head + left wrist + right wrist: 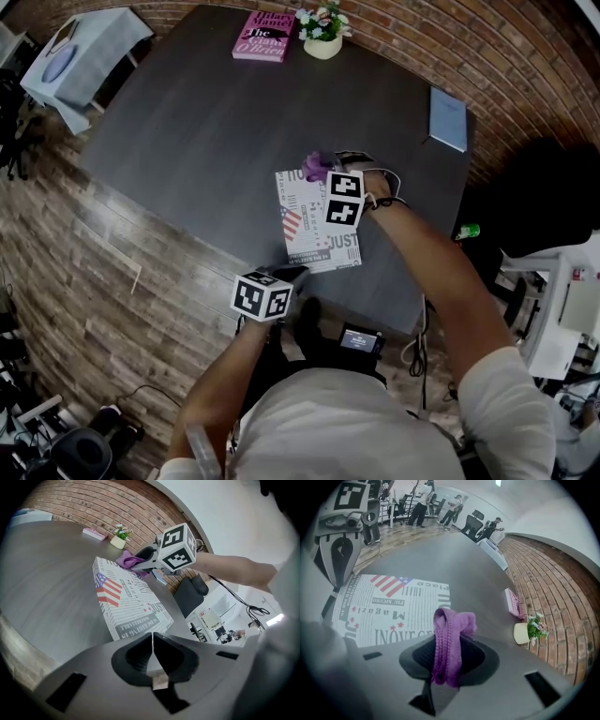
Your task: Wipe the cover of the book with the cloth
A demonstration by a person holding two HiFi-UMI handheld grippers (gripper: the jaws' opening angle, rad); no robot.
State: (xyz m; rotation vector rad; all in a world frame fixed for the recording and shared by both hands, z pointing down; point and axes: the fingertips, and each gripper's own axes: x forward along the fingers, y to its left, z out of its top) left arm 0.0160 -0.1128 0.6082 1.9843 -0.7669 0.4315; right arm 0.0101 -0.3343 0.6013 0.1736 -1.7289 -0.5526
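Purple cloth [452, 623] is sitting bunched btwn the jaws of the right gripper [448, 660], which are clamping on its folded middle, a loop poking out front. It's hanging over the far end of the book [305, 234], just above or touching the cover; can't tell which. Cloth is looking soft, light and floppy, prob. best gripped by the bunch as now, so a wad is dragging flat.

Book is lying flat, cover up w/ newspaper print and a flag, near the table's [206, 122] front edge. It's looking stiff, thin and smooth, so likely sliding under a wipe; needs pinning at a corner.

Left gripper [153, 651] is sitting closed and empty at the near corner, seemingly pressing it.

Farther back, a pink book [262, 37] and flower pot [322, 33] are standing well apart.
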